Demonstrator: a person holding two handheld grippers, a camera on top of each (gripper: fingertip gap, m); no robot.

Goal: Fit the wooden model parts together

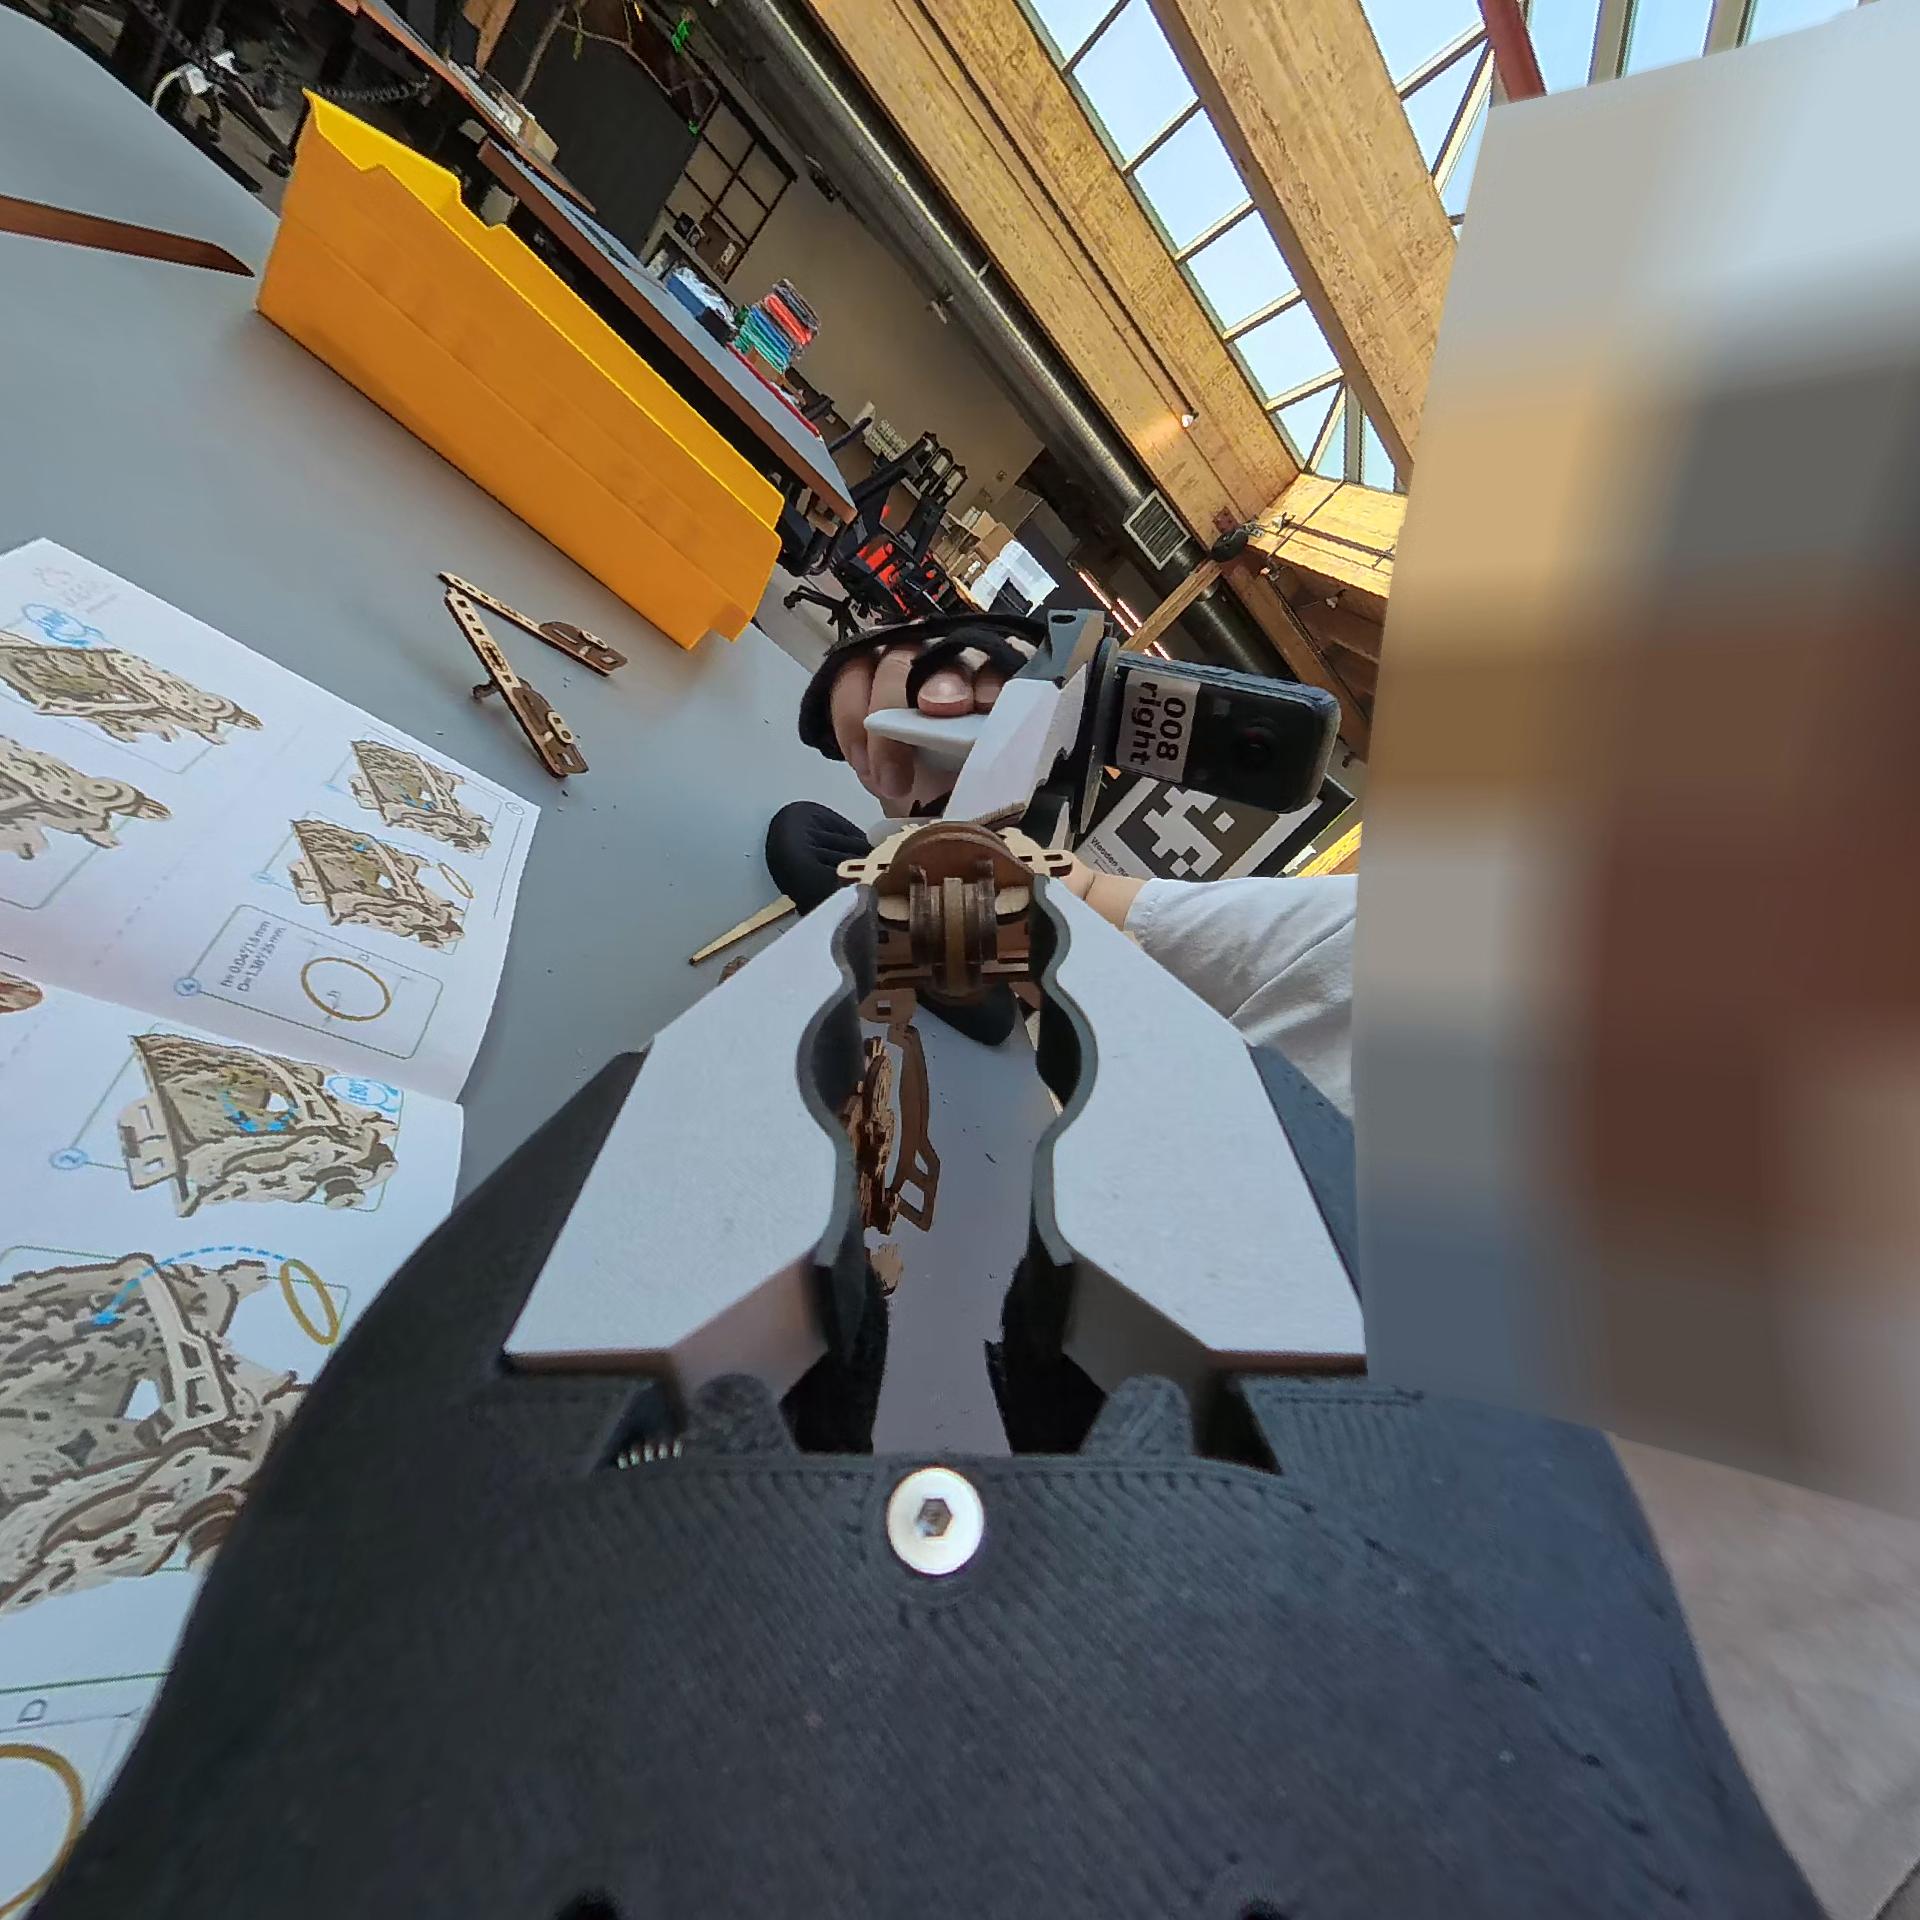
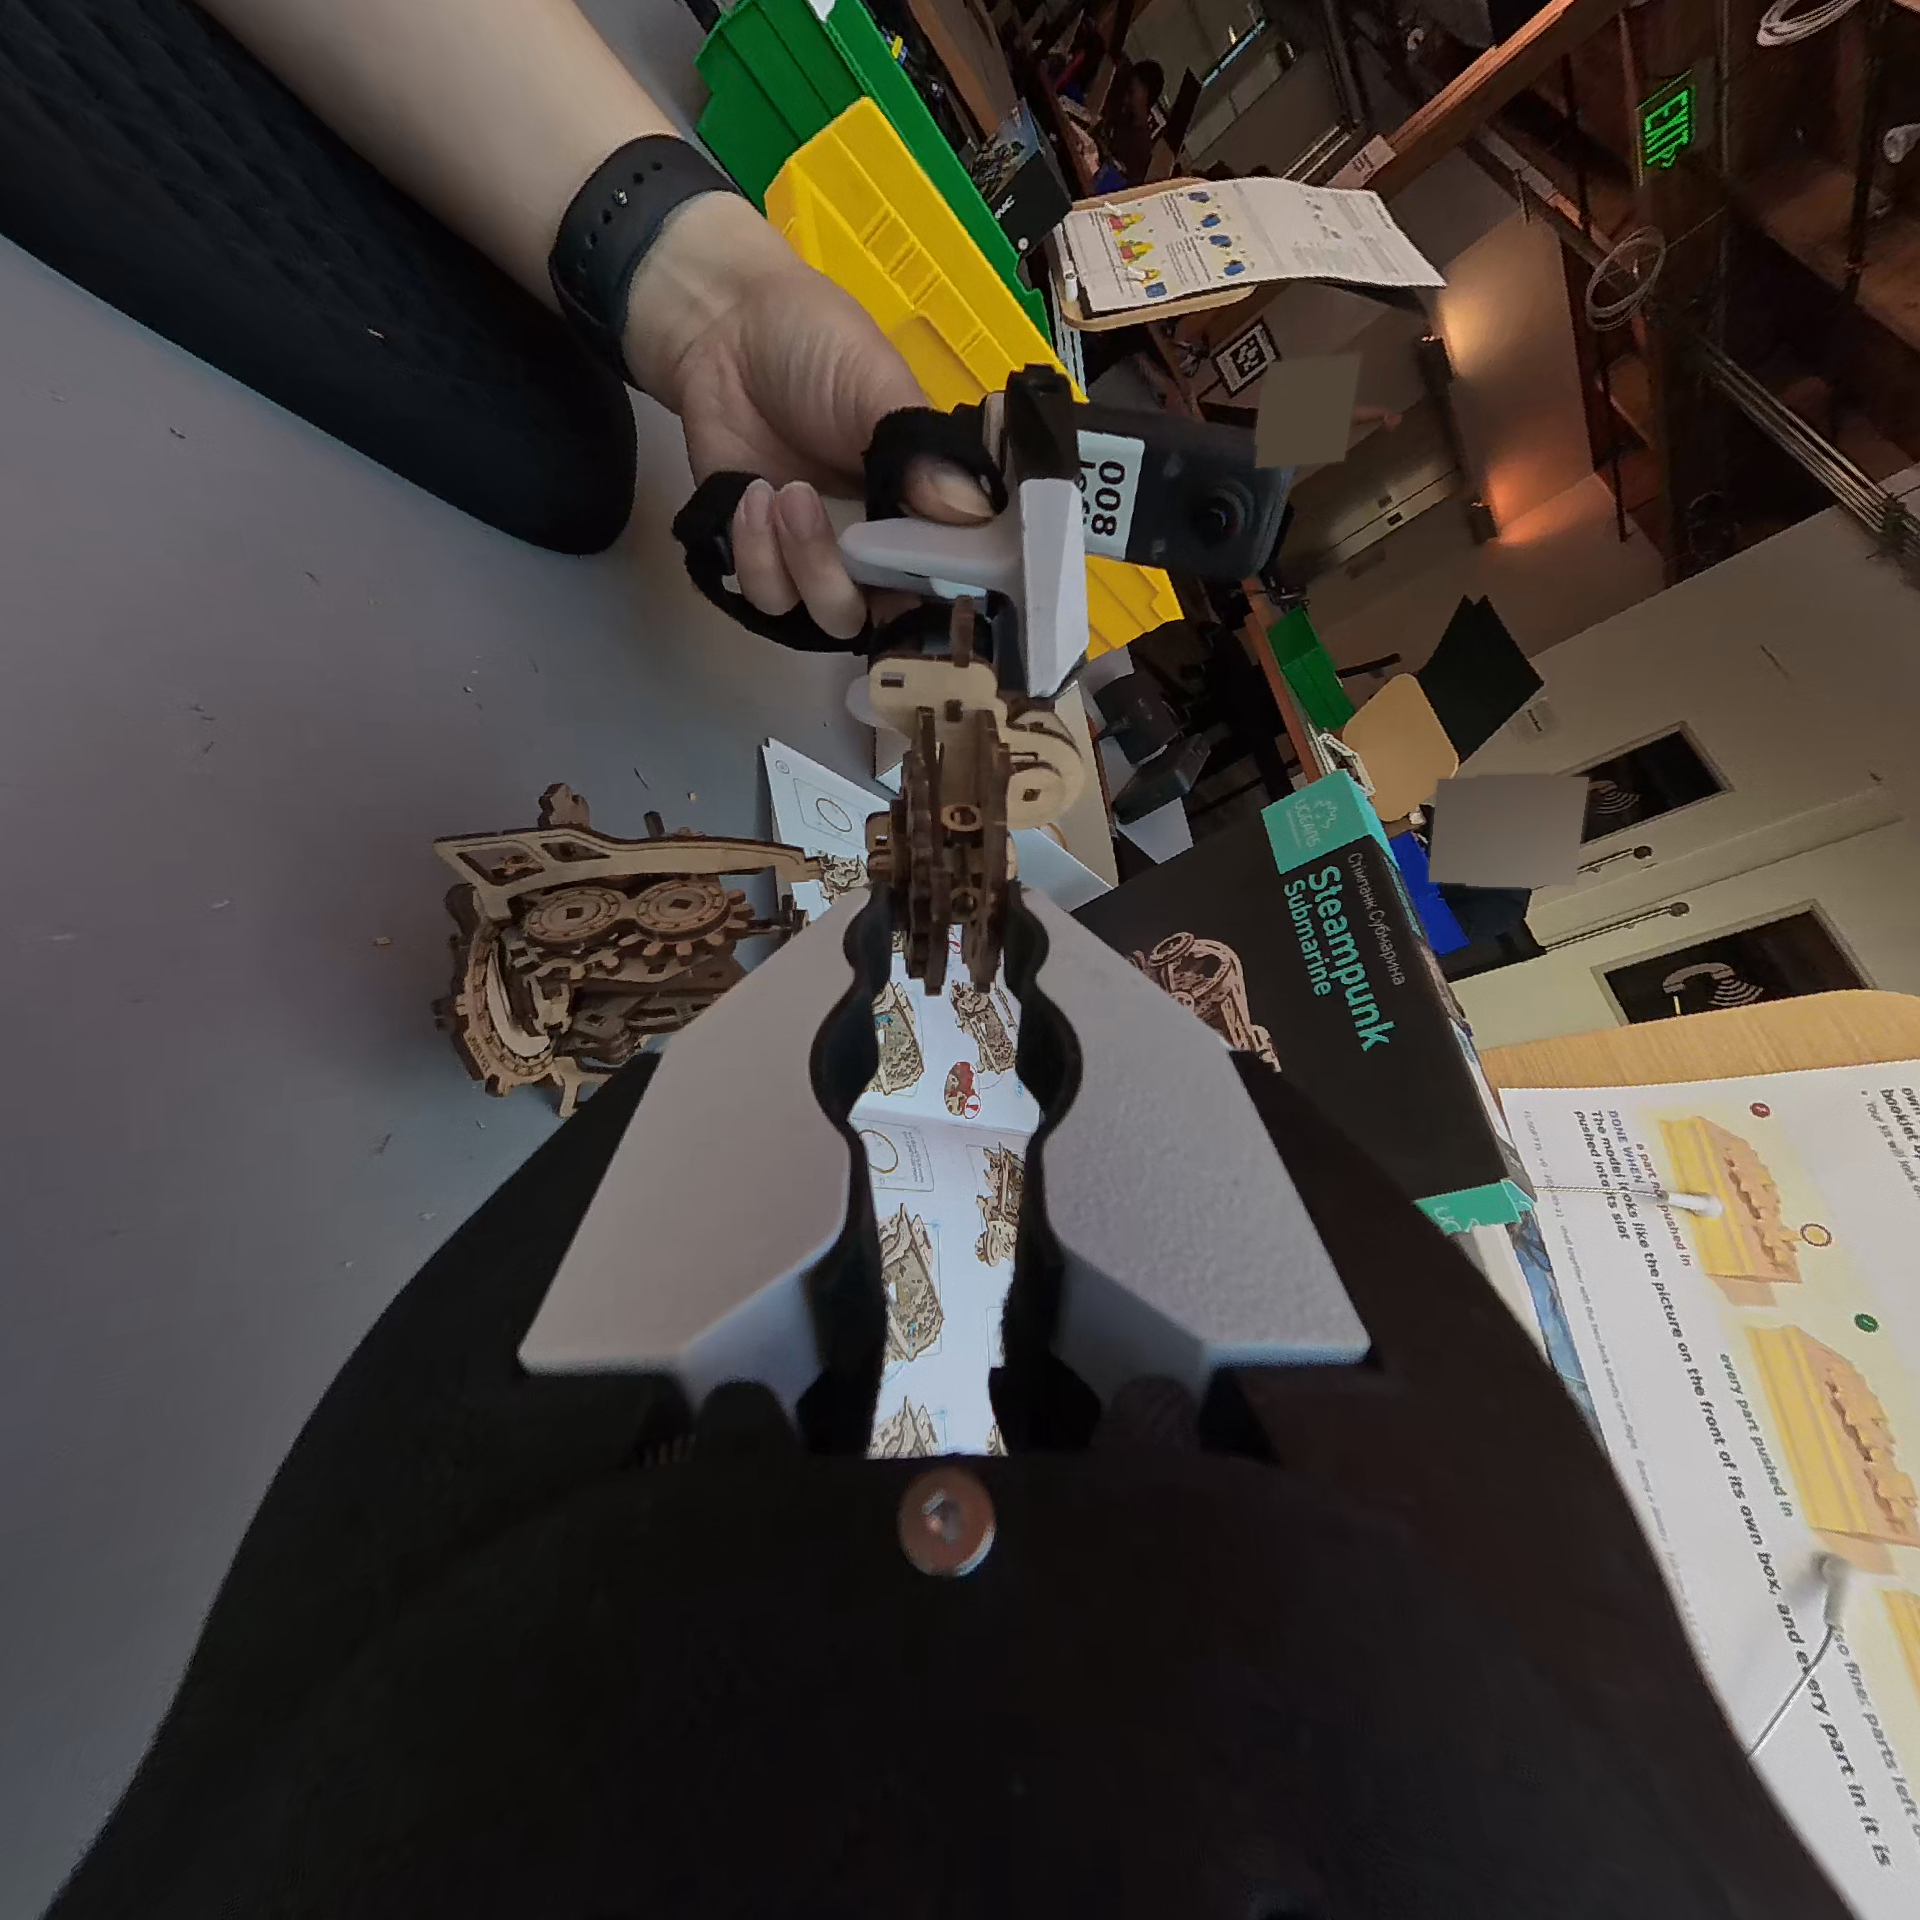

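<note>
A small wooden gear sub-assembly point(image 1: 951, 920) of dark wheels on a pale plate is held in the air between both grippers. My left gripper point(image 1: 951, 904) is shut on it from the near side. The right gripper point(image 1: 1003, 753) meets it from the far side. In the right wrist view my right gripper point(image 2: 951, 920) is shut on the dark gears point(image 2: 951, 852), and the left gripper point(image 2: 1039, 582) grips the pale plate point(image 2: 930, 691) beyond. A larger part-built wooden model point(image 2: 582, 935) lies on the grey table point(image 2: 208, 727) to the left.
An open instruction booklet point(image 1: 208, 883) lies at left, loose wooden struts point(image 1: 520, 665) and a thin stick point(image 1: 743, 930) beyond it. A yellow bin point(image 1: 499, 374) stands at the back. The dark kit box point(image 2: 1330, 997) and a printed sheet point(image 2: 1714, 1351) lie at right. Left tips to right tips: about 4 cm.
</note>
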